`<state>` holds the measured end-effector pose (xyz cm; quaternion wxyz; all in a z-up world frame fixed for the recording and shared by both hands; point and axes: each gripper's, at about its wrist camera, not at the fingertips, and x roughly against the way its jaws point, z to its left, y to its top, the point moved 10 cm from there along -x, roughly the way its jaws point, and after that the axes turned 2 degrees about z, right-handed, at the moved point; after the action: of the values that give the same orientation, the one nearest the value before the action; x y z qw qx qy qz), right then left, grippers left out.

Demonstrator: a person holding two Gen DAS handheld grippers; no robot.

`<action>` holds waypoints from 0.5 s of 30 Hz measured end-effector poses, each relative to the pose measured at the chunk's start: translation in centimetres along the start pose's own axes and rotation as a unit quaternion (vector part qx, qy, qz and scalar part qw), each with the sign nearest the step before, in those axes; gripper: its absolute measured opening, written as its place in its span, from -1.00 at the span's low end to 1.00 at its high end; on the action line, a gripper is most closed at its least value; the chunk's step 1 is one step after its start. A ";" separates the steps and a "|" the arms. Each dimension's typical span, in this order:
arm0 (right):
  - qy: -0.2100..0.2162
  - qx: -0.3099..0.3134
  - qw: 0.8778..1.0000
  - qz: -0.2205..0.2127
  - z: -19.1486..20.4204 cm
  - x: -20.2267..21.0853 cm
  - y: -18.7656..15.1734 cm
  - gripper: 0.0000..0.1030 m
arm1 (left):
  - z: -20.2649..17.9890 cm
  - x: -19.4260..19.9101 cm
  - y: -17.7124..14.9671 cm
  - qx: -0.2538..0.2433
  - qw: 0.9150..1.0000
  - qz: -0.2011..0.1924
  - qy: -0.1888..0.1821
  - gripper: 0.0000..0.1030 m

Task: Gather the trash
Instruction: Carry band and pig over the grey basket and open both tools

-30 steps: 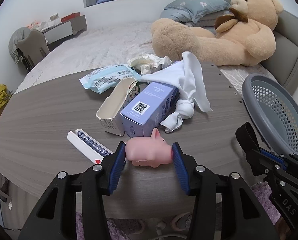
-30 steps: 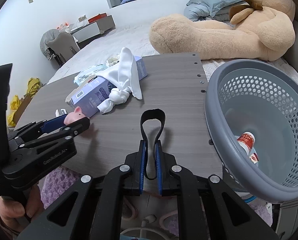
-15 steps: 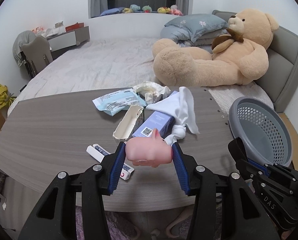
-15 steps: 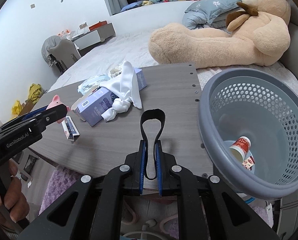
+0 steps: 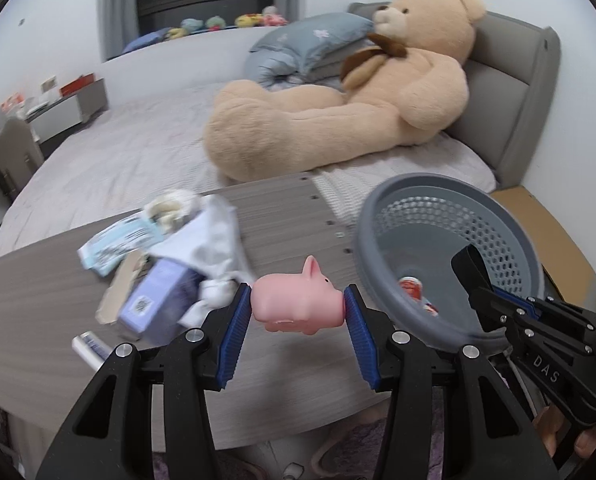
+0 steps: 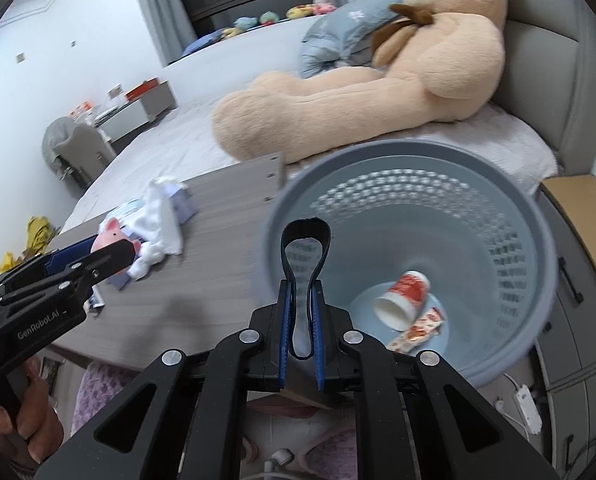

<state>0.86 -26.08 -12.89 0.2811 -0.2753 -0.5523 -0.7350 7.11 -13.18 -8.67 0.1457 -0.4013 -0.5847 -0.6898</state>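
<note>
Grey wood-grain table (image 5: 290, 224) beside a bed (image 5: 130, 152) bearing a large teddy bear (image 5: 357, 92). Left gripper (image 5: 298, 306), marked "GenRobot.AI", clamps a pink pig toy (image 5: 298, 304); right gripper (image 6: 302, 308), marked "DAS", pinches a black loop (image 6: 305, 236) above the grey basket (image 6: 537, 248) holding a paper cup (image 6: 403, 296).

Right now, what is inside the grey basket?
Inside the basket lie a paper cup and a red wrapper. The right gripper and its black strap cover part of the bottom.

The pig (image 5: 298, 306) is lifted off the table (image 5: 50, 320) and carried right toward the basket (image 5: 381, 280); the strap (image 6: 305, 276) is brought over its rim.
</note>
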 end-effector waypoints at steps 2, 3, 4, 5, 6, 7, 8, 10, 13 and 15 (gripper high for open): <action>-0.014 -0.014 1.000 0.002 -2.1 0.3 0.1 -0.80 | -2.0 -0.8 0.6 -0.015 1.000 0.002 -0.015 -0.09; -0.023 -0.023 0.999 0.003 -3.3 0.4 0.2 -0.80 | -2.9 -1.2 0.8 -0.021 1.000 0.004 -0.022 -0.09; -0.030 -0.032 0.999 0.003 -4.5 0.6 0.2 -0.80 | -3.8 -1.6 1.1 -0.027 0.999 0.006 -0.029 -0.09; -0.035 -0.040 0.999 0.004 -5.5 0.7 0.2 -0.80 | -4.6 -1.9 1.3 -0.032 0.999 0.008 -0.035 -0.09; -0.038 -0.046 0.998 0.004 -6.2 0.8 0.3 -0.80 | -5.6 -2.4 1.6 -0.038 0.998 0.010 -0.040 -0.09; -0.042 -0.052 0.998 0.004 -7.0 0.9 0.3 -0.80 | -6.3 -2.8 1.8 -0.042 0.998 0.011 -0.045 -0.09; -0.043 -0.055 0.998 0.005 -7.5 0.9 0.4 -0.80 | -7.0 -3.2 2.0 -0.046 0.998 0.013 -0.049 -0.09; -0.045 -0.062 0.997 0.006 -8.5 0.7 0.7 -0.80 | -8.3 -4.0 2.4 -0.054 0.997 0.018 -0.056 -0.09; -0.043 -0.065 0.997 0.011 -9.5 0.1 1.0 -0.80 | -9.9 -5.2 2.8 -0.063 0.996 0.026 -0.064 -0.09; -0.041 -0.065 0.997 0.015 -9.8 -0.2 1.1 -0.80 | -10.8 -5.8 2.9 -0.066 0.995 0.032 -0.066 -0.08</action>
<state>0.84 -35.82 -14.68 0.2503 -0.3311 -0.5103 -0.7532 8.59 -25.52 -10.79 0.1019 -0.4727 -0.5333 -0.6941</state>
